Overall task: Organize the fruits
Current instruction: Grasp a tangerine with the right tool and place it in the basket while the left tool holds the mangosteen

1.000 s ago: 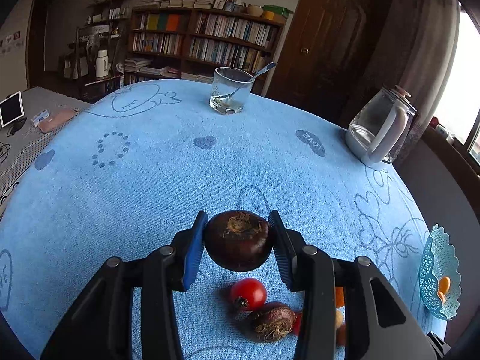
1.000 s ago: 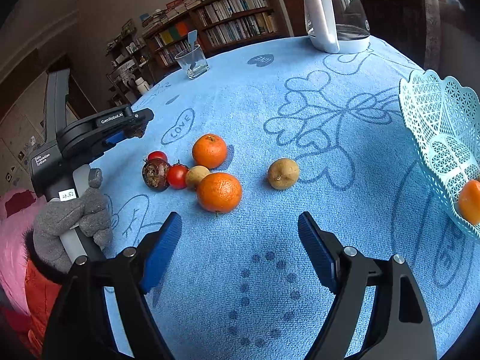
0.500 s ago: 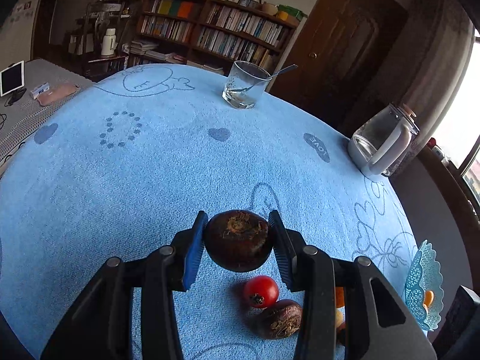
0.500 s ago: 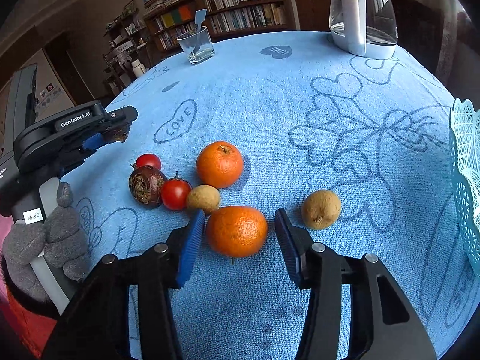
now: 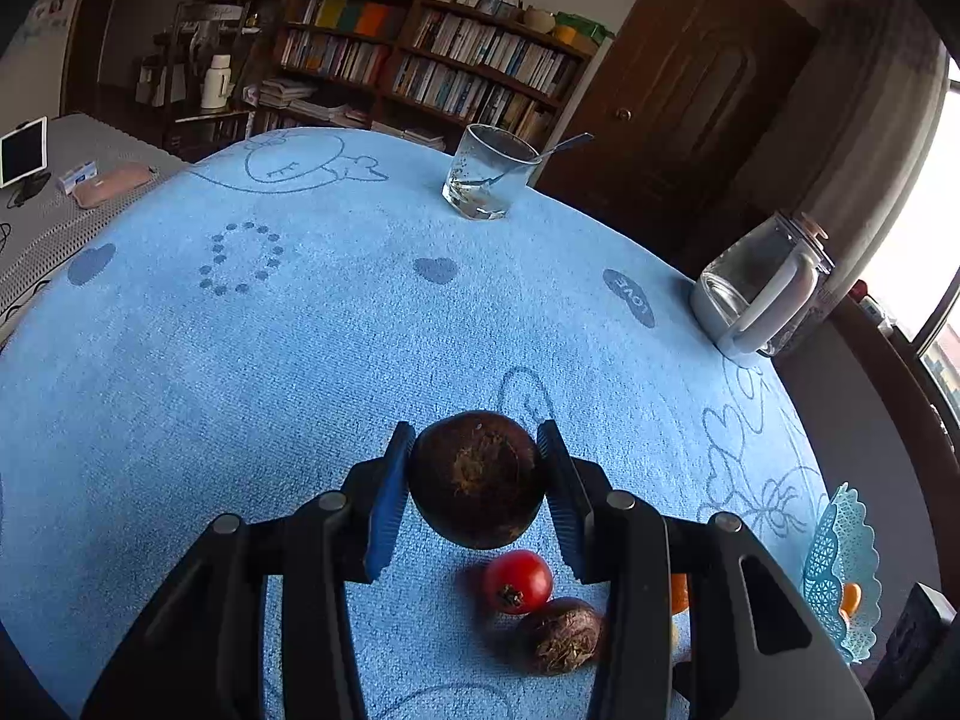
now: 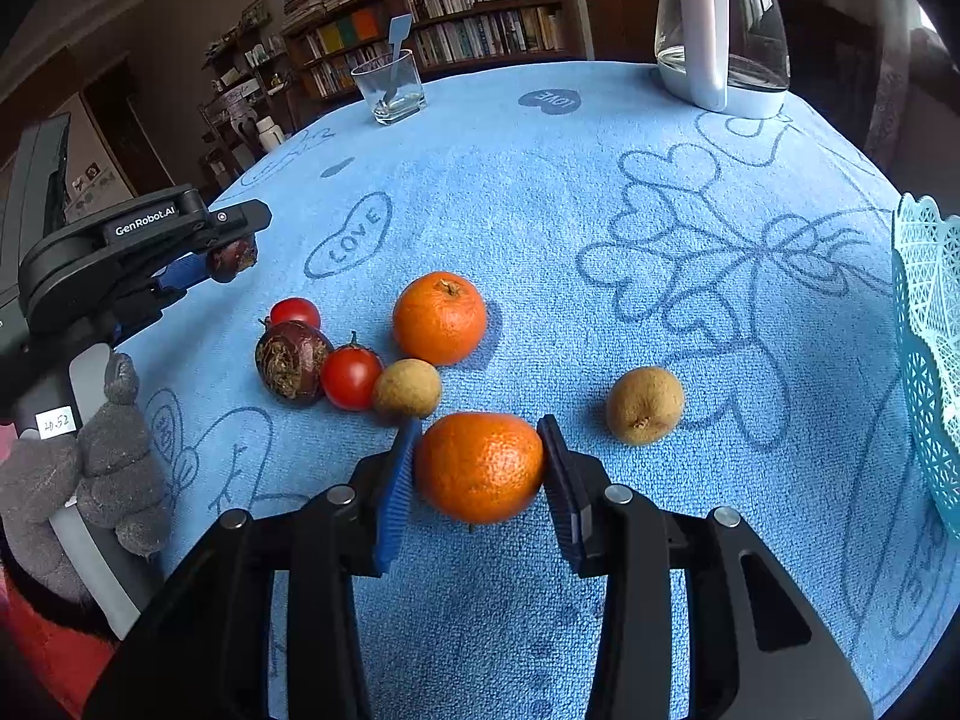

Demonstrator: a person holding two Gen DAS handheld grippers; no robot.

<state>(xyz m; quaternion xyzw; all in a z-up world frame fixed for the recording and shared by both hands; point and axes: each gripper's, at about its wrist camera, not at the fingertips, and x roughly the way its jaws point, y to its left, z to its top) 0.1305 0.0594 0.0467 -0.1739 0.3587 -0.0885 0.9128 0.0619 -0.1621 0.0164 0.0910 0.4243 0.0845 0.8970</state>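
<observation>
From your left wrist camera, your left gripper [image 5: 477,483] pinches a round dark brown fruit [image 5: 477,487] between its blue pads, up above the blue towel tablecloth [image 5: 300,360]; under it lie a small red tomato [image 5: 517,581] and a second dark brown fruit [image 5: 561,636]; the teal lace basket [image 5: 840,570] sits far right.

From your right wrist camera, your right gripper [image 6: 480,483] squeezes a round orange [image 6: 480,468] that rests on the cloth; a second orange [image 6: 439,318], two small tan fruits [image 6: 408,387] and another tomato [image 6: 351,377] lie near.

right tool [image 6: 480,468] | moved onto orange [image 6: 480,468] | pads now closed against it
</observation>
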